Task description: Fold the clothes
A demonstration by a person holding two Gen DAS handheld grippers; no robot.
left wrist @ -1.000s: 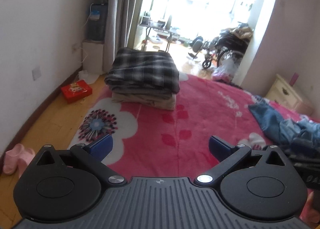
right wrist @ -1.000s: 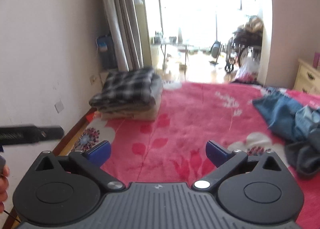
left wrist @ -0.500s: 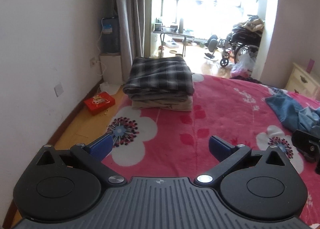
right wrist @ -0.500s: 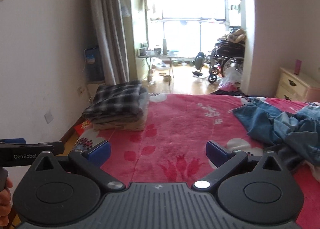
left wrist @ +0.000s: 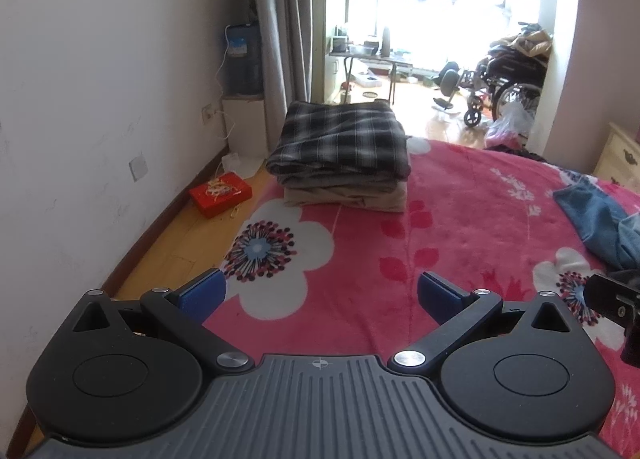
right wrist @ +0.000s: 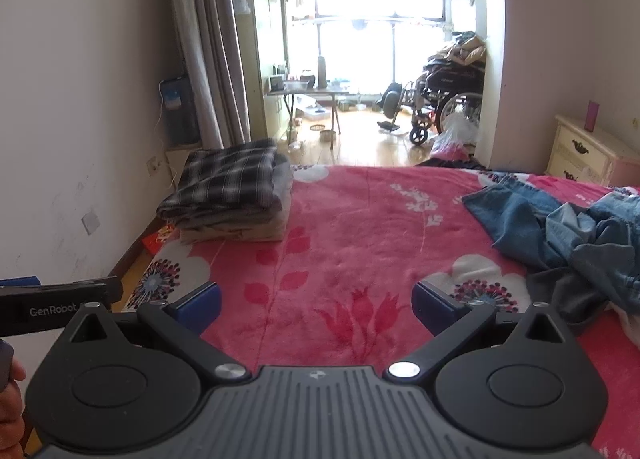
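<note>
1. Grippers: left gripper (left wrist: 322, 293) and right gripper (right wrist: 316, 305) both hang over the blanket (right wrist: 360, 227) w/ jaws spread wide and nothing between the blue pads. Judged reason: empty and ready, neither is carrying cloth.
2. Stack (left wrist: 342, 155): folded pieces piled at the blanket's far left corner, plaid on top, grey and tan under it. Edges roughly squared, set near the bed's edge by the wall, prob. to keep the middle free for working.
3. Heap (right wrist: 568, 227): loose denim and dark cloth, crumpled on the right side, well apart from the stack. Unfolded as it lies; how many pieces, can't tell.
4. Middle of blanket between stack and heap is bare, a flat spot fit for spreading 1 garment.
5. Aim: both cameras look down the bed, not at the heap. The right gripper is nearer the heap; the left gripper's body shows at its left edge, a hand (right wrist: 10, 415) behind.
6. Stage, judged: some clothes folded, some not, so the job isn't finished.
</note>
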